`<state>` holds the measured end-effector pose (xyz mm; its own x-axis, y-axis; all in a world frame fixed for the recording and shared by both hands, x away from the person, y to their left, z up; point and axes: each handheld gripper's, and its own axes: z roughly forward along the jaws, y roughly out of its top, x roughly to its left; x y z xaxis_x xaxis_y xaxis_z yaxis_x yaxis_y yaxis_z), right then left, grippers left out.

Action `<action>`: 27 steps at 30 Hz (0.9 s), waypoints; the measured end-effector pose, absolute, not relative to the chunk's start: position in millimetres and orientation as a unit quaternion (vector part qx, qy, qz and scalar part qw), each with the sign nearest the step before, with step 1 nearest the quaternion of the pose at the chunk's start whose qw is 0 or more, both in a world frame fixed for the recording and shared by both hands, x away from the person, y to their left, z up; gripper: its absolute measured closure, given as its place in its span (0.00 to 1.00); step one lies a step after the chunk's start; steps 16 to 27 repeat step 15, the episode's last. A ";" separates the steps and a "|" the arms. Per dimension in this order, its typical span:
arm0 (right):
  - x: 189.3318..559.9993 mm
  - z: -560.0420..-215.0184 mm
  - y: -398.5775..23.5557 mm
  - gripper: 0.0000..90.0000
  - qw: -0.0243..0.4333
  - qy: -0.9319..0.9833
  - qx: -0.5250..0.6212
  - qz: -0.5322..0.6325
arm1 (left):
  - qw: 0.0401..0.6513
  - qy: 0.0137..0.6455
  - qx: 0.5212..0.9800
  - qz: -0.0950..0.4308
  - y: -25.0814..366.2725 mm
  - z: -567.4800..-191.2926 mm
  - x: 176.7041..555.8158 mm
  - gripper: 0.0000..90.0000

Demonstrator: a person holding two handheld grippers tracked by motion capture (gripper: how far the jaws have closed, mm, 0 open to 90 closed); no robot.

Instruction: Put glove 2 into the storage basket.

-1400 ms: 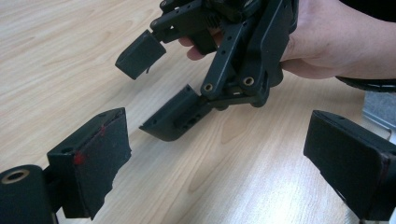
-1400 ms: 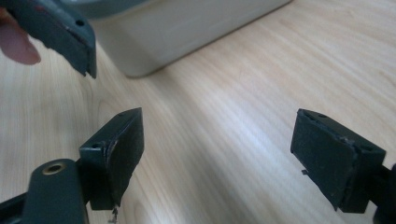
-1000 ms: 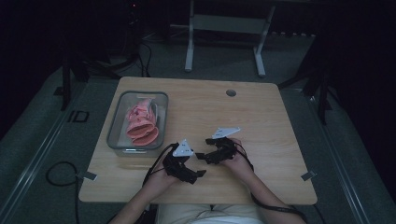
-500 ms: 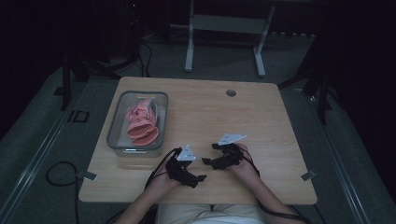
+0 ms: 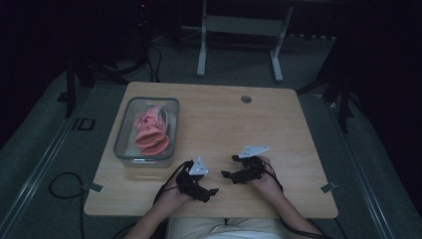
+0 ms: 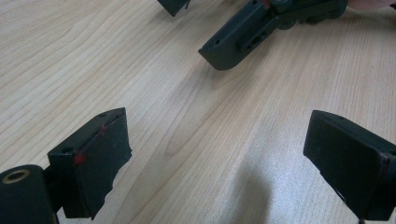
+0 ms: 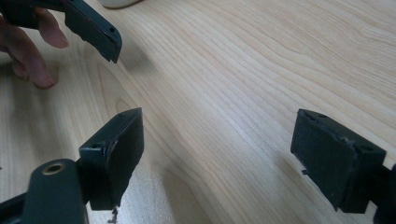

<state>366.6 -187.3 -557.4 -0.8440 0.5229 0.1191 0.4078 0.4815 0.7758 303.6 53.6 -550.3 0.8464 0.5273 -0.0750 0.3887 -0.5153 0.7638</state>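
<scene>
Both grippers rest low near the table's front edge in the high view, jaws pointing toward each other. My left gripper [image 5: 211,191] is open, with only bare wood between its wide-apart jaws [image 6: 215,158]. My right gripper [image 5: 226,175] is open too and holds nothing [image 7: 217,158]. In the left gripper view the right gripper's jaw tip [image 6: 233,49] lies just ahead. In the right gripper view the left gripper's jaw [image 7: 93,30] and the person's fingers [image 7: 32,46] sit at the upper left.
A clear plastic bin [image 5: 124,149] with pink items [image 5: 152,134] stands at the table's left side. The wooden table [image 5: 239,124] has a round cable hole [image 5: 246,99] near its back edge. A metal stand [image 5: 239,30] is on the floor behind.
Both grippers have drawn back toward the front edge of the table. The right one has moved down and slightly right; the left has slid a little nearer the person.
</scene>
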 end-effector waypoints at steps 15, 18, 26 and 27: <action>366.3 -557.7 -189.5 0.19 0.070 0.856 0.275 0.432 | 0.415 0.266 0.866 0.083 54.0 -550.3 302.4 0.07; 366.3 -557.7 -189.5 0.19 0.070 0.856 0.275 0.432 | 0.415 0.266 0.866 0.083 54.0 -550.3 302.4 0.07; 366.3 -557.7 -189.5 0.19 0.070 0.856 0.275 0.432 | 0.415 0.266 0.866 0.083 54.0 -550.3 302.4 0.07; 366.3 -557.7 -189.5 0.19 0.070 0.856 0.275 0.432 | 0.415 0.266 0.866 0.083 54.0 -550.3 302.4 0.07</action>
